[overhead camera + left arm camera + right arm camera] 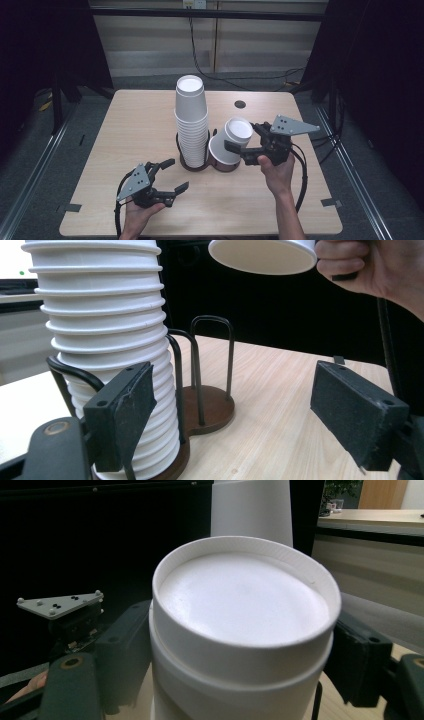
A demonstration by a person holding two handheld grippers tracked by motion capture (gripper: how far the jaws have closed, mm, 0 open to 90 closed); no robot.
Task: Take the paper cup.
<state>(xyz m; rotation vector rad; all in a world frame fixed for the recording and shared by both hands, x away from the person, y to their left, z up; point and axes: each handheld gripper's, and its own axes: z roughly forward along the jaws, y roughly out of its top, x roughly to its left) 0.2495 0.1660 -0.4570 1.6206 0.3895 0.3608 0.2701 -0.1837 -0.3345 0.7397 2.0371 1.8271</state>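
A tall stack of upside-down white paper cups (191,120) stands in the left slot of a brown cup holder (192,166) with black wire loops. My right gripper (243,138) is shut on a white paper cup (231,142), which is tilted with its bottom up just above the holder's right slot (212,410). In the right gripper view the cup (245,620) sits between both jaws and looks like two nested cups. My left gripper (175,175) rests low at the front left of the holder, jaws apart with nothing between them. The left gripper view shows the stack (107,340) close by and the held cup's mouth (262,255) above.
The light wooden table (135,125) has a small dark hole (240,104) behind the cups. Cables run along the floor behind it, and dark curtains hang on both sides. The table's front edge lies close under both hands.
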